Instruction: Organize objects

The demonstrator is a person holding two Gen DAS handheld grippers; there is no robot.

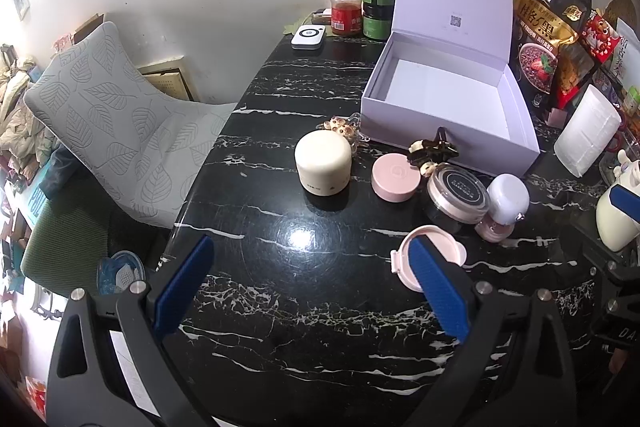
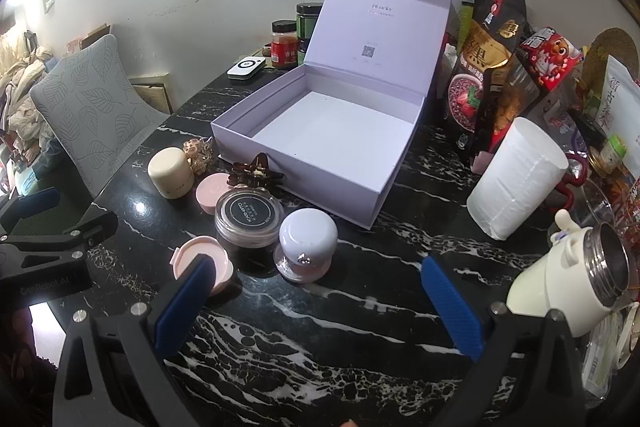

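One empty lilac box (image 2: 320, 143), lid upright

left wrist: low over table (image 1: 304, 307), forward | right wrist: likewise | shared: open box (image 1: 448, 95) (both views)

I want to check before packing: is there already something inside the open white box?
No, the white box stands open with its lid up, and its floor is bare.
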